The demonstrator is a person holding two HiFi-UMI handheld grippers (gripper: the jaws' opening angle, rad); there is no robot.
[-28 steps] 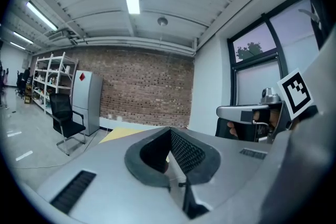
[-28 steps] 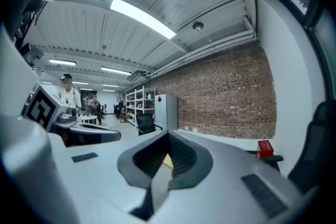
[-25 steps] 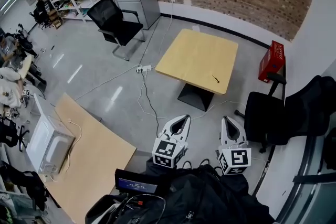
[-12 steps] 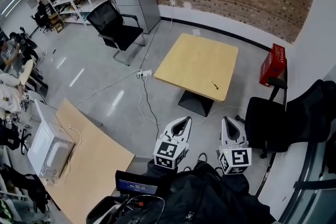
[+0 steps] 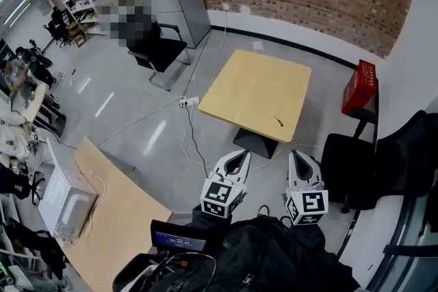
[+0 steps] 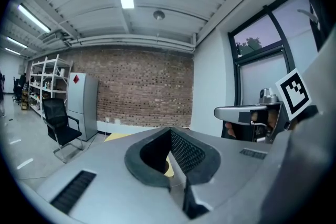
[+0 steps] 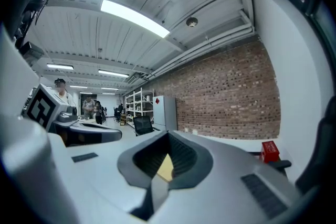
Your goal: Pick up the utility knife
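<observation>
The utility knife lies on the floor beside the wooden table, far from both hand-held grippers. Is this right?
No: the head view shows the utility knife on the wooden table. It is far from the left hand-held gripper and the right hand-held gripper.

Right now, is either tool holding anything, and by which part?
Nothing is held. The left tool and the right tool are both shut and empty; the knife lies on the table, away from both.
</observation>
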